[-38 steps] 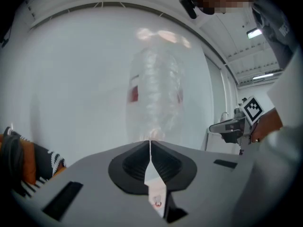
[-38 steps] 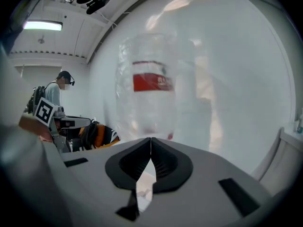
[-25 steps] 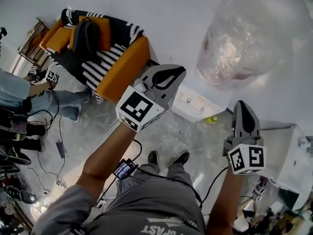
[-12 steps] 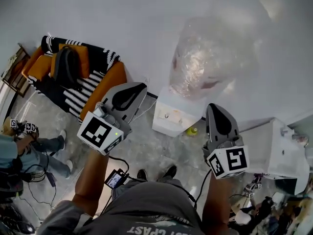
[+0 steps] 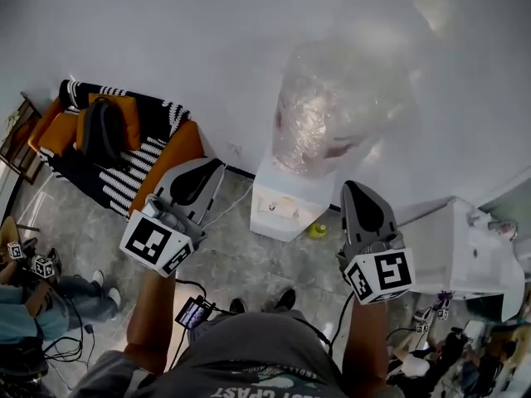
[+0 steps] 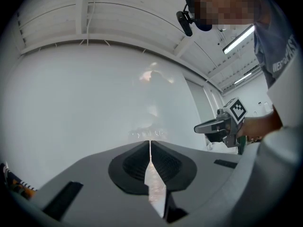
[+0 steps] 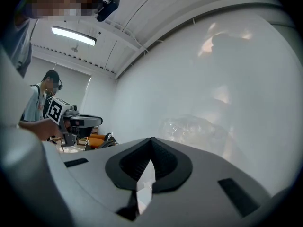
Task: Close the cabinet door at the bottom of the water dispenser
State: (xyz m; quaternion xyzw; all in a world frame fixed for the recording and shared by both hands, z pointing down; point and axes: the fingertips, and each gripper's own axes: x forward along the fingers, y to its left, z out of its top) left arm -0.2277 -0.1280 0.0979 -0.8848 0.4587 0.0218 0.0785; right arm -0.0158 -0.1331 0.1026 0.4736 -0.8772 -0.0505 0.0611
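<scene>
Head view: left gripper (image 5: 214,167), right gripper (image 5: 356,189), jaws together, empty.

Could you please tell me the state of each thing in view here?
Left gripper: shut, empty, held in the air.
Right gripper: shut, empty, held in the air.
Water dispenser: upright by the wall, top under plastic wrap.
Cabinet door: hidden from above, cannot tell.
Armchair: draped with a striped blanket.
</scene>
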